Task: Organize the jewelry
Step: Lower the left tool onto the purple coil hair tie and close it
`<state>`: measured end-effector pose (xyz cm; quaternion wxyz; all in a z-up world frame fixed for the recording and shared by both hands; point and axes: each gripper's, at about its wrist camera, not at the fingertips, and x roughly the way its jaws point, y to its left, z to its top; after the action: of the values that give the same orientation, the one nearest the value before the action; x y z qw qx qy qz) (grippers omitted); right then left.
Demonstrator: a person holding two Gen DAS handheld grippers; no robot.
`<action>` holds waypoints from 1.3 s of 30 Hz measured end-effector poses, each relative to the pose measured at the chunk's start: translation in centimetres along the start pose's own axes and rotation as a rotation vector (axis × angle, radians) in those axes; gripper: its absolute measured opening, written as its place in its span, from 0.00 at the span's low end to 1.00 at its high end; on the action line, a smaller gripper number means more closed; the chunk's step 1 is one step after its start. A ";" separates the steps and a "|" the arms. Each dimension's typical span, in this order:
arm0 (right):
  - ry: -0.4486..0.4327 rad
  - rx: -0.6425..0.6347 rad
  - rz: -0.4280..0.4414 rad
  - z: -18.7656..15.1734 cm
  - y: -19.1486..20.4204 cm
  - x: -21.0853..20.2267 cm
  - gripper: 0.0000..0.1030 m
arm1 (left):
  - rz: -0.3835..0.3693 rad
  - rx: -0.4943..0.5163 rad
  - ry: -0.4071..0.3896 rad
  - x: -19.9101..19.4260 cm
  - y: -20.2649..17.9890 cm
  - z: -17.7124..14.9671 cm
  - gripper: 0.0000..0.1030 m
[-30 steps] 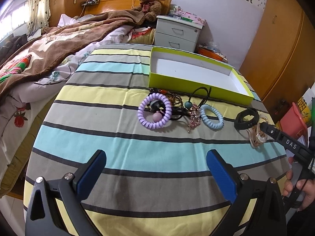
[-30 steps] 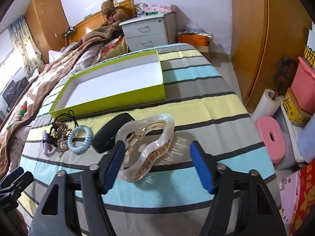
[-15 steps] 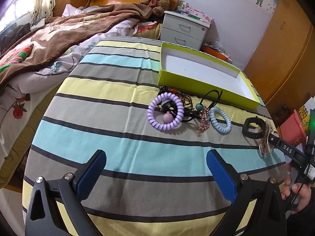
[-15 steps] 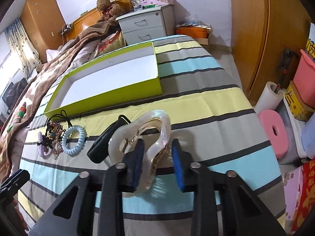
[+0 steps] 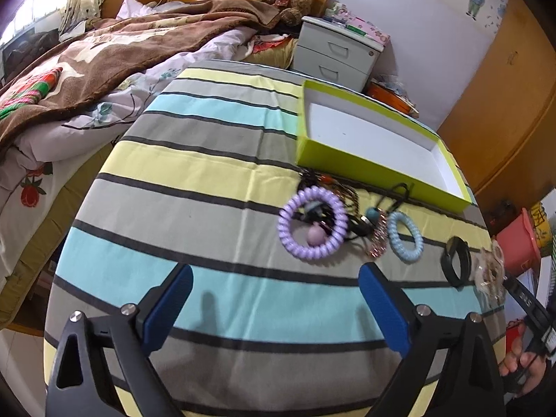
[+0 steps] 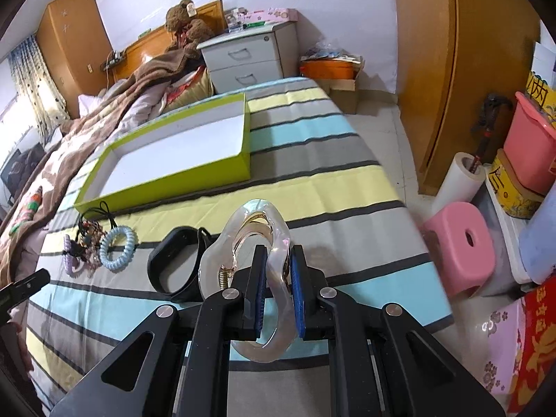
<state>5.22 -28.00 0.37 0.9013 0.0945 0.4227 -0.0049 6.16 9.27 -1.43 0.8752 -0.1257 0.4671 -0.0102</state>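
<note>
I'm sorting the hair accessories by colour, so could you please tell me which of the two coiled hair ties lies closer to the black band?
The light blue coiled tie: it lies beside the black band, while the purple coiled tie sits on its far side.

Beside the green box (image 5: 378, 170), the dark tangle of cords and beads (image 5: 333, 194) under the purple coil hair tie (image 5: 312, 223) is too knotted and small to sort into separate pieces. The clear hair claw (image 5: 490, 271), on the far side of the black band (image 5: 456, 266) from the box, is blurred in the left wrist view. In the right wrist view the right gripper (image 6: 278, 290) covers the claw's middle, so its teeth cannot be made out. A hand (image 5: 526, 365) is cut off at the picture's right edge.
</note>
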 end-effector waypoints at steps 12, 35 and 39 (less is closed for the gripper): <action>-0.047 -0.025 0.043 0.5 1.1 -1.4 0.13 | 0.111 0.062 0.013 1.6 0.7 1.6 0.84; -0.056 -0.039 0.055 0.6 1.6 -1.0 0.13 | 0.111 0.145 0.017 4.0 -1.3 2.6 0.35; -0.062 -0.039 0.057 0.7 1.8 -1.2 0.13 | 0.113 0.149 0.008 3.9 -1.6 2.4 0.26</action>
<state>5.10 -26.46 2.01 0.9155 0.0886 0.3915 0.0264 10.42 7.73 -2.96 0.8794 -0.0335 0.4749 0.0040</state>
